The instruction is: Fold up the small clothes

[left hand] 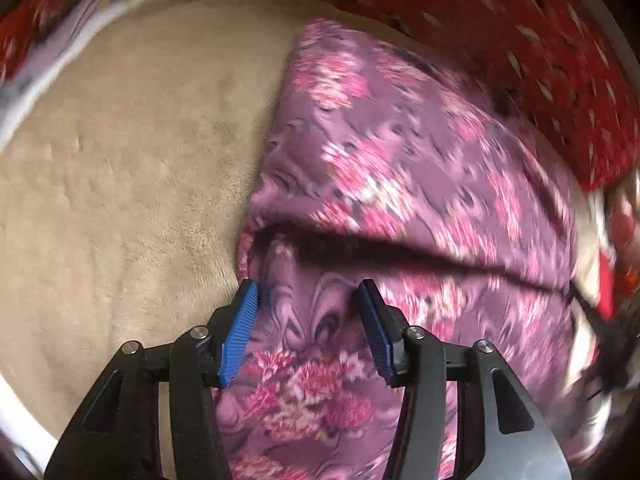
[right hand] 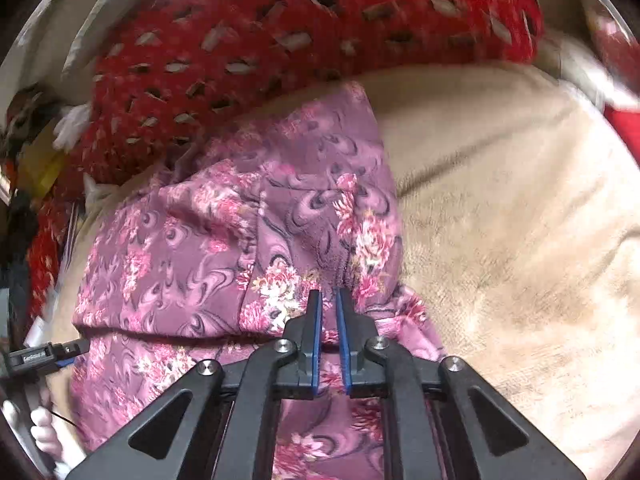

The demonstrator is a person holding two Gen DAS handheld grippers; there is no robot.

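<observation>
Mid-fold: right tongs [right hand: 329, 294] nearly closed, pinching the floral garment [right hand: 208, 240] at lower centre; left tongs [left hand: 308, 286] half-open, gripping nothing. Next, flatten the fold.

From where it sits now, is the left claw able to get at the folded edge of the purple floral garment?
Probably yes. The left claw stands open right over the purple floral garment, and the fold edge lies just ahead of its tips with nothing in between.

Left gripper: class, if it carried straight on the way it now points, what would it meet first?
Most likely the purple floral garment: the left gripper has open jaws straddling that cloth, which lies on the beige blanket. Depth is unclear.
</observation>
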